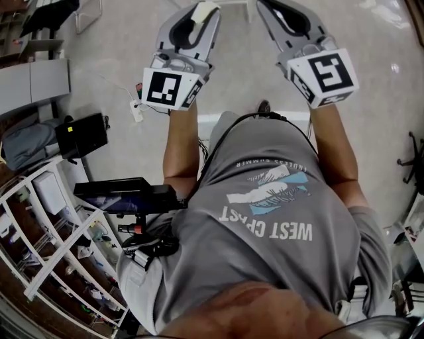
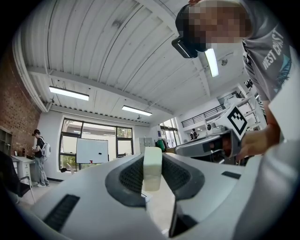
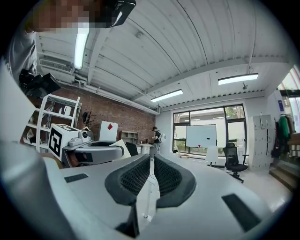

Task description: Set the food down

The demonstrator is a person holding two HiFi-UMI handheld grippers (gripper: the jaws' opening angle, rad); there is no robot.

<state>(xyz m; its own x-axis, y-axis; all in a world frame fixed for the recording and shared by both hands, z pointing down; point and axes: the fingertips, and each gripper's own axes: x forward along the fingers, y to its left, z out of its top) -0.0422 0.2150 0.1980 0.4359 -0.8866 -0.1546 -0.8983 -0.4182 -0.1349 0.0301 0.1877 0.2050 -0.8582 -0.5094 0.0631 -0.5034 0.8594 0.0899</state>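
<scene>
Left gripper (image 1: 196, 14) squeezes pale cream flat piece (image 2: 152, 168), likely the food, right between its jaws; right gripper (image 3: 151, 174) empty, jaws almost together, just thin gap; both up side by side over pale grey floor (image 1: 106, 59); no counter seen near either gripper; setting down looks not done yet; left to do: find spot, lower food, let go.
</scene>
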